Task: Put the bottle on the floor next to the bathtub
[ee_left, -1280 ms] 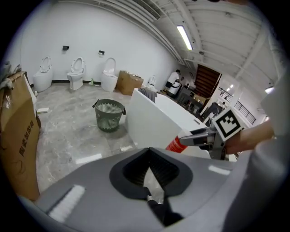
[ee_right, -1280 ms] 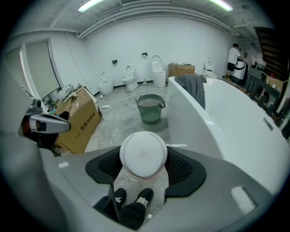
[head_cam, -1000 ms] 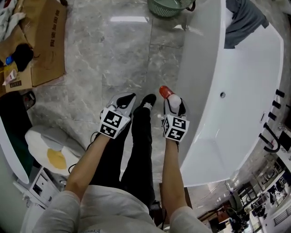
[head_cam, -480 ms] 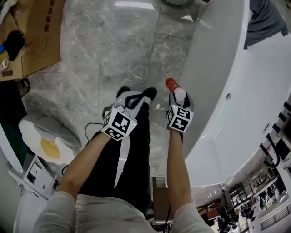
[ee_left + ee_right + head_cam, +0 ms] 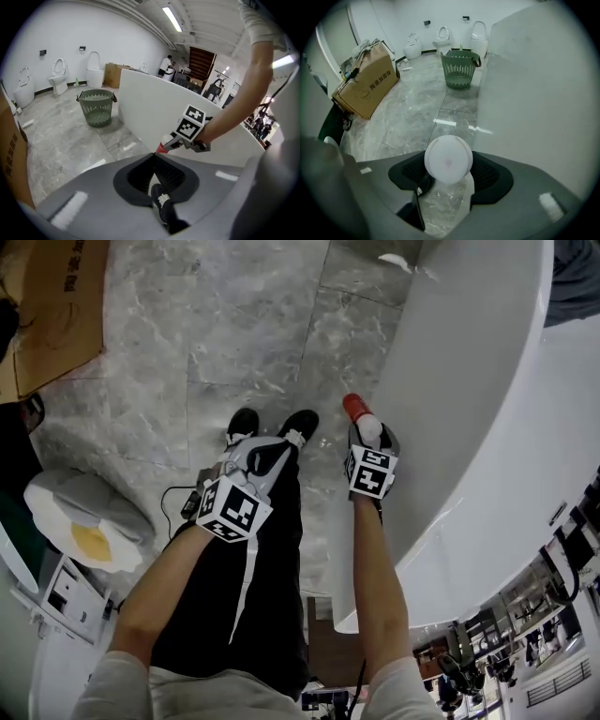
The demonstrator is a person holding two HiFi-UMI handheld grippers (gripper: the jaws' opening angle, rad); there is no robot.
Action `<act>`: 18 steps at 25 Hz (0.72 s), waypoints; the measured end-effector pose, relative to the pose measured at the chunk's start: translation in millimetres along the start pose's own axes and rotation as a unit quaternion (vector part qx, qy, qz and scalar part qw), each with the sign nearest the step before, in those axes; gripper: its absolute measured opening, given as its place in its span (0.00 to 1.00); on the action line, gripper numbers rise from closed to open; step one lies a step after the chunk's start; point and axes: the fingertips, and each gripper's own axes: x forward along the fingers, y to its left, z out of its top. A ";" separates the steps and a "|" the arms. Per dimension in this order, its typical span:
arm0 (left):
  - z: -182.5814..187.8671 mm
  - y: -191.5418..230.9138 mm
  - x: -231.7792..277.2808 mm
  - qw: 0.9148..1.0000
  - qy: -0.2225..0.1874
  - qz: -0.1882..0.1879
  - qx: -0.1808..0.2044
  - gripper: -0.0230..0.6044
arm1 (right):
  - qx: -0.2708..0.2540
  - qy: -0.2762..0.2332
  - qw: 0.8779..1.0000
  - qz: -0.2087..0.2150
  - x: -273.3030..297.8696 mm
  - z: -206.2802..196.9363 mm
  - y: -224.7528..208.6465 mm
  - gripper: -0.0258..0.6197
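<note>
The bottle [image 5: 357,416] has a red end pointing ahead and a white part between the jaws. My right gripper [image 5: 367,435] is shut on it, held in the air right beside the outer wall of the white bathtub [image 5: 469,399]. In the right gripper view the bottle [image 5: 448,161] shows as a round white end with a clear body, and the bathtub wall [image 5: 534,79] fills the right side. My left gripper [image 5: 255,456] hangs over the person's legs, shut with nothing in it. From the left gripper view the bottle [image 5: 163,145] shows against the bathtub [image 5: 145,103].
Grey marble floor [image 5: 225,334] lies ahead, with the person's black shoes [image 5: 300,423] on it. A cardboard box [image 5: 52,306] stands at the left, an egg-shaped cushion [image 5: 84,521] lower left. A green basket [image 5: 461,69] stands by the tub's far end. Toilets [image 5: 58,77] line the far wall.
The person has stepped closer to the bathtub, both shoes now side by side. The right gripper keeps the bottle near the tub wall; the left gripper has drawn back a little.
</note>
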 end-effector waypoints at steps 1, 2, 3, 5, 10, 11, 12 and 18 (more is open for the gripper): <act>-5.1 3.2 3.0 1.000 0.002 0.002 -0.004 0.13 | -0.002 0.006 1.000 0.000 7.9 -4.4 -1.2 0.48; -9.2 6.6 5.9 1.000 0.004 0.005 -0.005 0.13 | -0.005 0.012 1.000 0.001 15.5 -8.1 -2.2 0.48; -12.5 9.7 8.5 1.000 0.005 0.009 -0.002 0.13 | -0.008 0.018 1.000 0.001 22.8 -11.4 -2.8 0.48; -18.6 13.6 13.7 1.000 0.008 0.012 0.008 0.13 | -0.016 0.027 1.000 0.003 37.5 -17.4 -2.5 0.48; -36.5 18.4 32.1 1.000 0.011 0.009 0.003 0.13 | -0.030 0.043 0.999 0.005 74.6 -23.8 -1.0 0.48; -39.7 20.5 35.1 1.000 0.011 0.011 0.001 0.13 | -0.030 0.045 0.999 0.005 82.3 -23.8 -0.7 0.48; -43.0 21.8 36.8 1.000 0.011 0.013 -0.001 0.13 | -0.028 0.049 0.998 0.004 88.9 -24.9 -0.1 0.48; -64.6 27.1 35.5 0.999 0.021 0.022 -0.011 0.13 | 0.003 0.077 0.997 -0.012 114.5 -29.5 9.1 0.48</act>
